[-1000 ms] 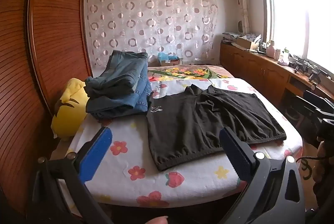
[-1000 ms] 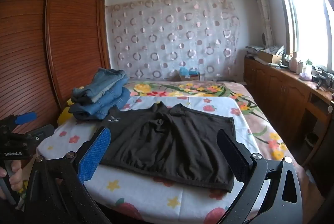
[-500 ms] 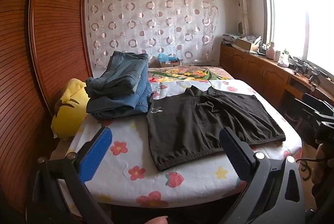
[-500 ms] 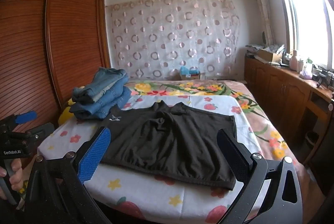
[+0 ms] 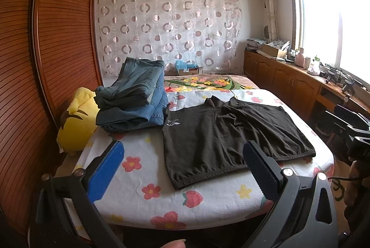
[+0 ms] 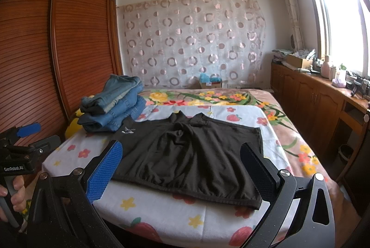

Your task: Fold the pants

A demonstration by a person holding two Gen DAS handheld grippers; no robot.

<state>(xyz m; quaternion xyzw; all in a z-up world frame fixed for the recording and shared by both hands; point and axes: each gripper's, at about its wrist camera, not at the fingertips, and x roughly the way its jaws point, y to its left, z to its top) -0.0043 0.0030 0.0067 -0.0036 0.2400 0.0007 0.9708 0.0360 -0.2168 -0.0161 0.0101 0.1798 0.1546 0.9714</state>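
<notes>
Both tools hang in the air at the foot of the bed, spread wide and empty. From the left wrist view, the left tool (image 5: 182, 167) frames the black short pants (image 5: 231, 141) lying flat on the flowered white sheet (image 5: 138, 169), with a stack of folded blue jeans (image 5: 134, 102) touching their far left corner and a yellow plush cushion (image 5: 76, 120) beside the stack; the right tool's dark body shows at the right edge. From the right wrist view, the right tool (image 6: 180, 167) faces the same pants (image 6: 192, 153), and only here a hand (image 6: 11, 197) grips the left tool's handle (image 6: 18, 155).
</notes>
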